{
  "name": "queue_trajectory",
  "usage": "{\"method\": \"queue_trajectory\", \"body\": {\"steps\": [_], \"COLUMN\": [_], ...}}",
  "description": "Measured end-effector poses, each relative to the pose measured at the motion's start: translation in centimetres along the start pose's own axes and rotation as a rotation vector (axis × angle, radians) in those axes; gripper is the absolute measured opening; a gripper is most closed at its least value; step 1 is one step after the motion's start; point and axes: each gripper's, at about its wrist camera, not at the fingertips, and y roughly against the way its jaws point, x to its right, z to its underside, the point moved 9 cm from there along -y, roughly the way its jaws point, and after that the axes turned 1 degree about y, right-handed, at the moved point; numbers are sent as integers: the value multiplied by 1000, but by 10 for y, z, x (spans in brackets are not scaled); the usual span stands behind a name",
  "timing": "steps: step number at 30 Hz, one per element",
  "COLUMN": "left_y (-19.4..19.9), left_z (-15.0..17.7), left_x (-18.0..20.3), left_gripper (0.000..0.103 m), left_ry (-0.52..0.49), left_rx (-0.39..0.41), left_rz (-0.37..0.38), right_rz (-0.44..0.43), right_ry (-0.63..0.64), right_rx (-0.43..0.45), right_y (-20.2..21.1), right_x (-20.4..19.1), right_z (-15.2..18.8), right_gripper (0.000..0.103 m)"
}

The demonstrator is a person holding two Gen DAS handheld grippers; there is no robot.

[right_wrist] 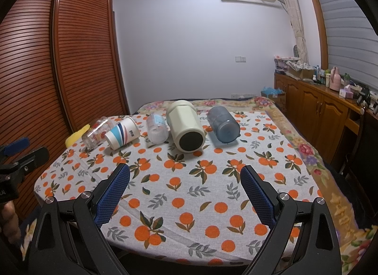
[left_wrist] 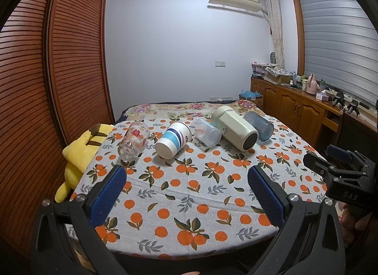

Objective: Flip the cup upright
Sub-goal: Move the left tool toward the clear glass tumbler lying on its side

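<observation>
Several cups lie on their sides in a row on the orange-print cloth [left_wrist: 189, 192]: a clear glass with red print [left_wrist: 133, 141] [right_wrist: 97, 133], a white paper cup with blue stripes [left_wrist: 173, 142] [right_wrist: 122, 132], a clear plastic cup [left_wrist: 206, 132] [right_wrist: 157, 128], a cream flask [left_wrist: 234, 130] [right_wrist: 185, 127] and a blue-grey tumbler [left_wrist: 258, 126] [right_wrist: 223, 124]. My left gripper [left_wrist: 186, 178] is open and empty, well short of the row. My right gripper [right_wrist: 185, 178] is open and empty, in front of the flask; it also shows in the left wrist view [left_wrist: 330, 161].
A yellow plush toy [left_wrist: 79, 154] lies off the cloth's left edge. A slatted wooden wardrobe [left_wrist: 47, 85] stands at the left. A wooden sideboard [left_wrist: 295, 102] with bottles runs along the right. The flowered bedspread [right_wrist: 307, 152] extends behind and to the right.
</observation>
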Motion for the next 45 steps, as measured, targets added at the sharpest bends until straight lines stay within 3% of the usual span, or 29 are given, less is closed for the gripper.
{"method": "queue_trajectory", "body": {"steps": [16,27,39,45], "left_y": [-31,-71,-132,-164], "left_z": [16,6,0,-10], "left_x": [-20,-46,-85,-103], "left_gripper": [103,103,103,98], "left_ry": [10,-13,-4,-37], "left_rx": [-74,-119,-257,-325], "left_rz": [3,-7,26,30], "right_rz": [-22,-59,-127,-148], "right_ry": [11,72,116,141], "right_rx": [-41,-59,-147,-180], "right_y": [-17,-59,-111,-134], "right_x": [-14,-45,-75,-87], "right_z": [1,-15,-22,-31], "right_gripper": [96,95,95,95]}}
